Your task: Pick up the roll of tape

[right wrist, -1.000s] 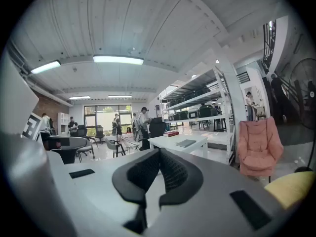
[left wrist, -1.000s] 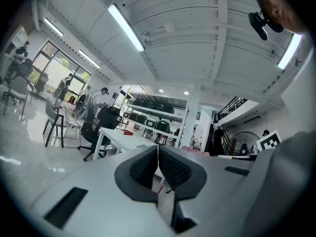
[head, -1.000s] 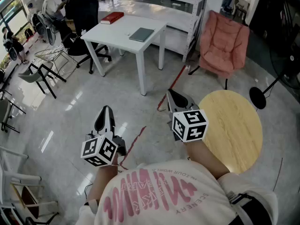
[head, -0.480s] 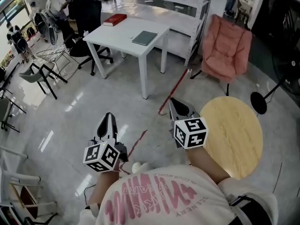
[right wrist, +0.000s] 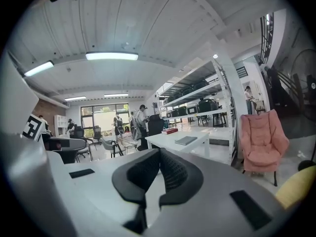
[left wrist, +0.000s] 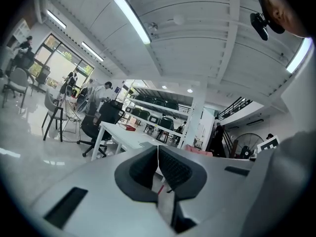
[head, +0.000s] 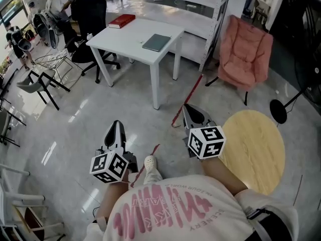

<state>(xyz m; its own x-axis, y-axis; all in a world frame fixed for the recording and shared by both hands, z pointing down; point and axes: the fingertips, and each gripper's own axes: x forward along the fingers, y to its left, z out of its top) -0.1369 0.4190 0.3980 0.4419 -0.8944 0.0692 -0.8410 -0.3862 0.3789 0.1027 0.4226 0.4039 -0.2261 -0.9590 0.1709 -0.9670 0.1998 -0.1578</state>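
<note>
Grey polished floor point(head: 75, 109), open office. Head view: my left gripper point(head: 116, 124) sits low at the left over bare floor, marker cube behind it. My right gripper point(head: 186, 108) is further right, just beside the round wooden table point(head: 256, 149), its tip over the red floor line point(head: 188, 97). My shoe point(head: 150, 163) shows between the two. White table point(head: 130, 36) is ahead, well apart from both grippers, with a red book point(head: 121, 20) at its far end and a dark notebook point(head: 156, 42) near the closer edge. Pink chair point(head: 246, 51) stands at the upper right.

Left gripper view: my left fingers point(left wrist: 170, 169) are pressed together, only a hairline seam between the pads, nothing in them. White table point(left wrist: 123, 135) is straight ahead in the distance, ceiling light point(left wrist: 132, 19) overhead.

Right gripper view: my right fingers point(right wrist: 173, 169) are also closed together and empty. White table point(right wrist: 182, 141) is beyond them, pink chair point(right wrist: 261, 137) to the right, a wooden table edge point(right wrist: 296, 189) at the far right.

Roll of tape: I can't find it in any view.
</note>
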